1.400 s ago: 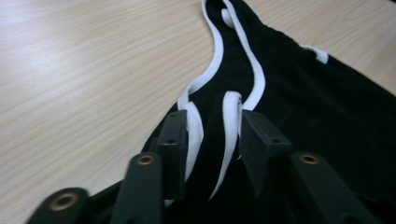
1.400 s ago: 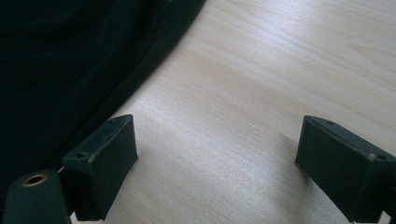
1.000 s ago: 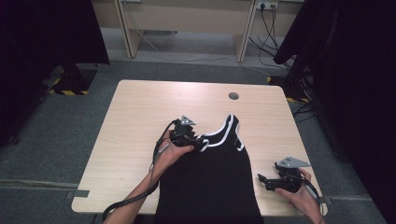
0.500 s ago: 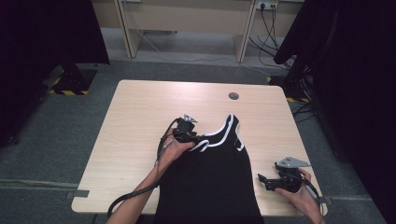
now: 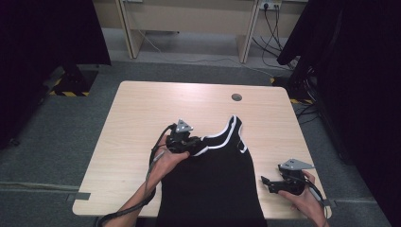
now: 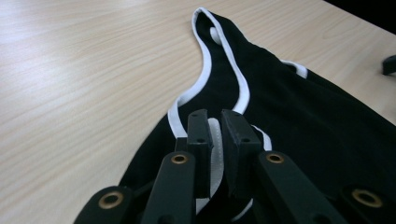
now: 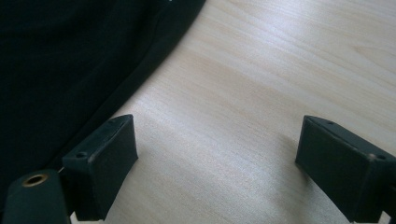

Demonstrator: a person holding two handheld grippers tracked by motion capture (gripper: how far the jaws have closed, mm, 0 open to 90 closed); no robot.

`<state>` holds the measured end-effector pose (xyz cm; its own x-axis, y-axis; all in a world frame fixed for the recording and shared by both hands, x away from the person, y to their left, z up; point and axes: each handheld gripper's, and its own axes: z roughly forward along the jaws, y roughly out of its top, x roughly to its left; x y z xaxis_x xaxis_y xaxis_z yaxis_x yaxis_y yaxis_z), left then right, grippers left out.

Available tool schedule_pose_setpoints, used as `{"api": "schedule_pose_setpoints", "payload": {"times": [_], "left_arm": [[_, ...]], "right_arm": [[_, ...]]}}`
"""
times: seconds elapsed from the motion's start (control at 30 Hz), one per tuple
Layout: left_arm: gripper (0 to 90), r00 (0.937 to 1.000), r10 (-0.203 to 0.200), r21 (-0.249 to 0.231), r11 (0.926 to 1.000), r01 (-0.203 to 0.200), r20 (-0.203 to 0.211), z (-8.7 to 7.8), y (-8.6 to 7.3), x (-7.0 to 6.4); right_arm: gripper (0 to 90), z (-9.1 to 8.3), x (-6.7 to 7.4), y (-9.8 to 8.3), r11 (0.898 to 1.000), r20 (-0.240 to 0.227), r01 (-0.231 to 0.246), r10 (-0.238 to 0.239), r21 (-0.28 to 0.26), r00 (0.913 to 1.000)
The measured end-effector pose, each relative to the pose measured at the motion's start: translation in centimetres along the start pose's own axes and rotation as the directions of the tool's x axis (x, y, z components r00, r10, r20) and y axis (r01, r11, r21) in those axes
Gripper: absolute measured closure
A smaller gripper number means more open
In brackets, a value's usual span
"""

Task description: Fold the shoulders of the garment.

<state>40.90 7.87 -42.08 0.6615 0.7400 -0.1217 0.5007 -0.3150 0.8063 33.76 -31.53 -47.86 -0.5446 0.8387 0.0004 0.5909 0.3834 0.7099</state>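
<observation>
Matt black cloth with smooth white ribbed trim on the tank top point(image 6: 299, 116). Pale wood-grain laminate, smooth with faint sheen, on the counter point(image 5: 156, 109). Matt black plastic fingers point(image 6: 201, 135), brass-coloured metal rivets.

No legible text, label, brand, number or sign anywhere in the three views. Black-and-yellow hazard striping on the floor point(image 5: 71, 92) at upper left of the high view and beside the table point(image 5: 142, 109) at right, without wording. Black garment point(image 6: 299, 121) with plain white trim, no print or tag readable. Gripper bodies unmarked.
</observation>
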Motion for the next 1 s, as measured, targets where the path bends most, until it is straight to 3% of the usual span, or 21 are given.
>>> {"api": "schedule_pose_setpoints", "payload": {"times": [0.13,0.37,0.57,0.77,0.9,1.0], "left_arm": [[81.7,0.9999,0.016,-0.006,0.9999,-0.016,0.001,-1.2,-1.4,-0.8],[81.2,0.9985,0.054,0.042,0.9976,-0.054,0.008,-1.7,-4.9,-2.4],[78.8,0.9992,0.039,0.055,0.9977,-0.039,0.009,-2.7,-7.4,-2.6],[71.2,0.9993,0.035,0.004,0.9994,-0.035,0.014,-3.6,-7.2,-2.9],[65.1,0.9995,0.033,-0.049,0.9983,-0.033,0.002,-3.8,-5.6,-2.8],[61.6,0.9994,0.034,-0.057,0.9978,-0.034,-0.005,-3.3,-4.6,-2.7]], "right_arm": [[12.8,0.0,0.0,0.0,1.000,0.000,0.000,0.000,0.000,1.0000],[12.8,0.0,0.0,0.0,1.000,0.000,0.000,0.000,-0.001,1.0000],[12.8,0.0,0.0,0.0,1.000,0.001,0.000,0.000,0.000,1.0000],[12.8,0.0,0.0,0.0,1.000,0.003,-0.004,0.004,-0.001,1.0000],[12.8,0.1,0.1,0.1,1.000,0.004,-0.004,0.004,-0.001,1.0000],[12.8,0.1,0.1,0.1,1.000,0.005,-0.005,0.005,-0.001,1.0000]]}}
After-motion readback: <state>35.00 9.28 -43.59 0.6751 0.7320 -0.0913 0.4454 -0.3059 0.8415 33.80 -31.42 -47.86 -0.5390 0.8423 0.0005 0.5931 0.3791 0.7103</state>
